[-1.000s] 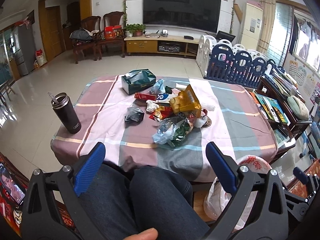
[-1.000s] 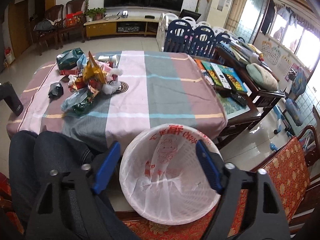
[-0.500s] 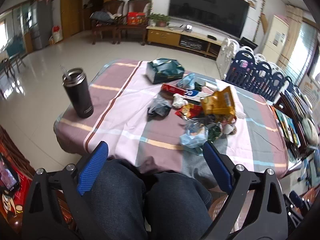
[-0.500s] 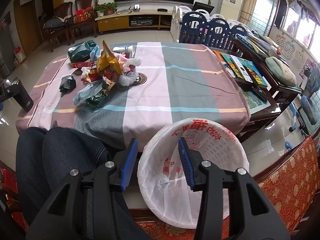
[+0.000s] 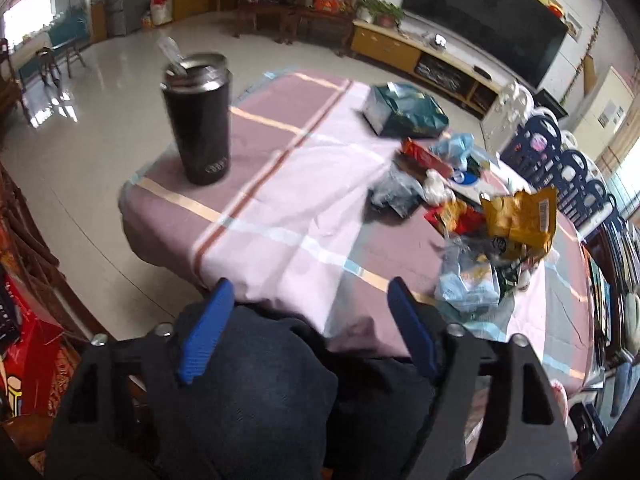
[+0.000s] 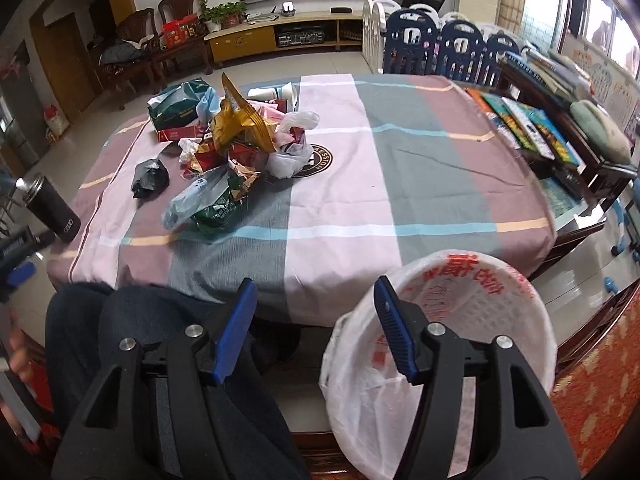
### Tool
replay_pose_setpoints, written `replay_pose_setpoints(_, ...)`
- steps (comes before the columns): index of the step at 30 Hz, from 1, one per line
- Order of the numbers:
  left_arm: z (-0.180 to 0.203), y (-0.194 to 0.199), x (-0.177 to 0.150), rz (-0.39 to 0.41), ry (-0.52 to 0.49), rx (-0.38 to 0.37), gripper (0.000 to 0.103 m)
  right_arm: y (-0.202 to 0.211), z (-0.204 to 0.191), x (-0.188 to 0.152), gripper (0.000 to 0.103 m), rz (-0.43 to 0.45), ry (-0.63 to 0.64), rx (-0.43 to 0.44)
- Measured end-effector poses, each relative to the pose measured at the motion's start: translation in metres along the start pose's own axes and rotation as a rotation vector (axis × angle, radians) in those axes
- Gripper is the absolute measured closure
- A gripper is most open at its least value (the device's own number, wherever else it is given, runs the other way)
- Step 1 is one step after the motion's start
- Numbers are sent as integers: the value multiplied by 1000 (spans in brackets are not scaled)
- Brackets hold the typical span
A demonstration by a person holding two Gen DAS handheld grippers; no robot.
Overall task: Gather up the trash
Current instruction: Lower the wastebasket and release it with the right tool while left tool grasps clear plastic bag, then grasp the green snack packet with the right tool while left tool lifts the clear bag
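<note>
The heap of crinkled plastic wrappers and snack bags lies left of centre on the checked tablecloth. It looks light, soft and slippery; pinching a bunched fold seems best. The left gripper and right gripper gape wide, empty, near the white lined wastebasket.

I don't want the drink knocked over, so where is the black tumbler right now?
The black tumbler stands upright near the table's left corner, apart from the trash pile, which lies to its right; the right wrist view shows it at far left.

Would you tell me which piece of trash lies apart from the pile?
The crumpled black bag: it sits alone, left of the pile.
</note>
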State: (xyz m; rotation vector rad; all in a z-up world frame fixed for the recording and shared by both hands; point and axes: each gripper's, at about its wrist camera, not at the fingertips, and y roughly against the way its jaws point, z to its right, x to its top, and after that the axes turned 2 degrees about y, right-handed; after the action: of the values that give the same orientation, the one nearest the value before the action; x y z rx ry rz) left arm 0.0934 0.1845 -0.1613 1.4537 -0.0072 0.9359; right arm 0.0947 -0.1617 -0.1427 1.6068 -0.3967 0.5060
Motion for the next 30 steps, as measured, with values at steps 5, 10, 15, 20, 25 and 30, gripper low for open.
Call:
replay_pose_setpoints(5,38,-39,-2,-136,-75,-75,37,-27,-7,15,42,-41,-25,35)
replay_pose_setpoints(10,99,-58,3,-147,-188,-141,13,-31,1,21,42,-38,-56,50)
replay_pose_setpoints(15,162,-83,-10,-165,-343,-179,9,-41,29,14,42,-81,-120,27)
replay_pose_setpoints(20,176,-104,-23,-214,-419,-154,56,-48,46,8,42,-110,-165,19)
replay_pose_setpoints(25,164,-101,-22,-206,-352,-189,71,-52,44,8,42,-117,-164,26)
replay_pose_setpoints(30,134,-83,-25,-144,-297,-152,72,-52,35,9,42,-117,-135,26)
